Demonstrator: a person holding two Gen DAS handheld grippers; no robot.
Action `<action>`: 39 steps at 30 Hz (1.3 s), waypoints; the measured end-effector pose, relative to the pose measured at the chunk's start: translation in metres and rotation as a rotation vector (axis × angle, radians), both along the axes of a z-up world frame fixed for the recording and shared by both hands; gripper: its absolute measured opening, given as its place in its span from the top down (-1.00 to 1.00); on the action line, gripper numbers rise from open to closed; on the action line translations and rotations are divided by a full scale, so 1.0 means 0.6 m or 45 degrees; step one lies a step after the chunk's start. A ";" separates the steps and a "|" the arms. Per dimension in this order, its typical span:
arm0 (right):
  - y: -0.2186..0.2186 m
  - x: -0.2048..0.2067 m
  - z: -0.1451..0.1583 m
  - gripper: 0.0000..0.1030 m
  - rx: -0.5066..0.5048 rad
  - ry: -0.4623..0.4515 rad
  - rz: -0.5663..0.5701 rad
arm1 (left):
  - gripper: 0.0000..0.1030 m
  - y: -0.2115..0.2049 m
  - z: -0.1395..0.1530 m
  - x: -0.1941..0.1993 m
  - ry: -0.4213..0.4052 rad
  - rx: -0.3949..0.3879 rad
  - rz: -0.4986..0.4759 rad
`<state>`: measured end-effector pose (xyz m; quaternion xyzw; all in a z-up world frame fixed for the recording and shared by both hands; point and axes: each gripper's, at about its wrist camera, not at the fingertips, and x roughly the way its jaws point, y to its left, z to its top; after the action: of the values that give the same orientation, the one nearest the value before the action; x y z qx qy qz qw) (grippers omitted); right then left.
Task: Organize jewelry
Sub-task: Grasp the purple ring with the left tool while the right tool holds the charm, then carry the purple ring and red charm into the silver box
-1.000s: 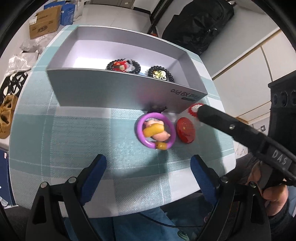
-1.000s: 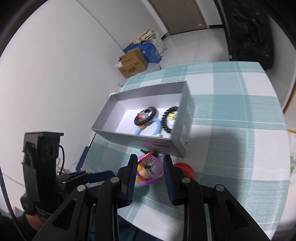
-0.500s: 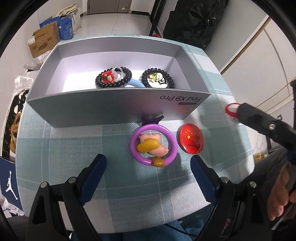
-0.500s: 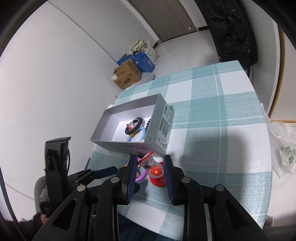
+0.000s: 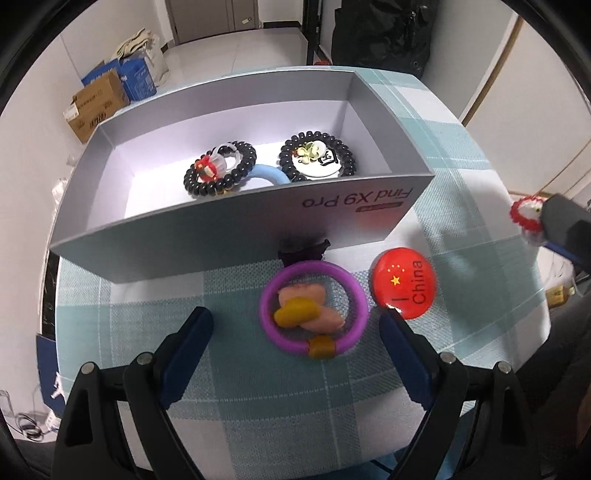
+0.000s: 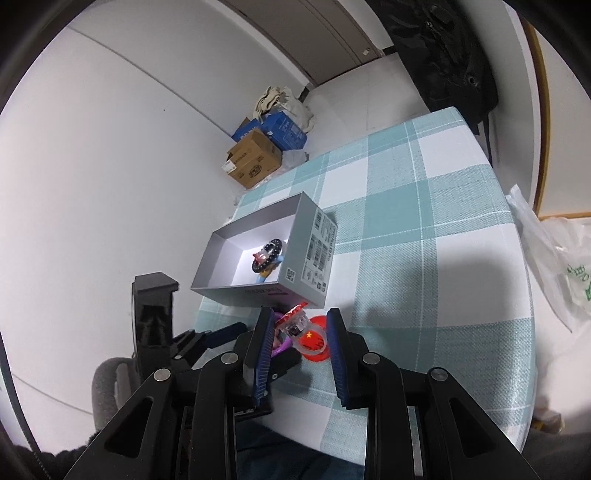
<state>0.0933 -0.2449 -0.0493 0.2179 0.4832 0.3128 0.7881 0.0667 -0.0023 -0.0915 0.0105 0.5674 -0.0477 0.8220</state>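
A grey open box on the checked tablecloth holds two black bead bracelets and a light blue ring. In front of it lie a purple ring with a pink and yellow charm and a red round China badge. My left gripper is open and empty, just short of the purple ring. My right gripper is shut on a clear ring with a red and white charm, held above the table's right side; the charm also shows in the left wrist view. The box also shows in the right wrist view.
Cardboard and blue boxes stand on the floor beyond the table. A black bag sits behind the far edge. A white plastic bag hangs off the right side. The table's near edge is close under my left gripper.
My right gripper has lifted and pulled back to the right with the charm ring. My left gripper has risen and tilted, so the box's inside now shows more fully.
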 end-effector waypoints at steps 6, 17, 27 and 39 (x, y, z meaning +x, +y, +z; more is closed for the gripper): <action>-0.003 -0.005 0.003 0.47 0.040 0.002 0.012 | -0.36 -0.001 0.010 -0.009 -0.012 0.002 -0.047; -0.002 -0.007 0.003 0.47 0.027 0.000 0.013 | 0.05 -0.001 0.018 -0.019 -0.026 -0.048 -0.075; -0.002 -0.007 -0.007 0.48 0.009 0.012 0.006 | 0.06 0.013 0.038 -0.031 -0.063 -0.218 -0.043; 0.043 -0.048 -0.016 0.51 -0.216 -0.017 0.160 | 0.07 0.041 0.070 -0.028 -0.142 -0.343 0.044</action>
<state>0.0643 -0.2190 -0.0591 0.1174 0.5157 0.3211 0.7856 0.0500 0.0223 -0.0497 -0.1070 0.5095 -0.1085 0.8468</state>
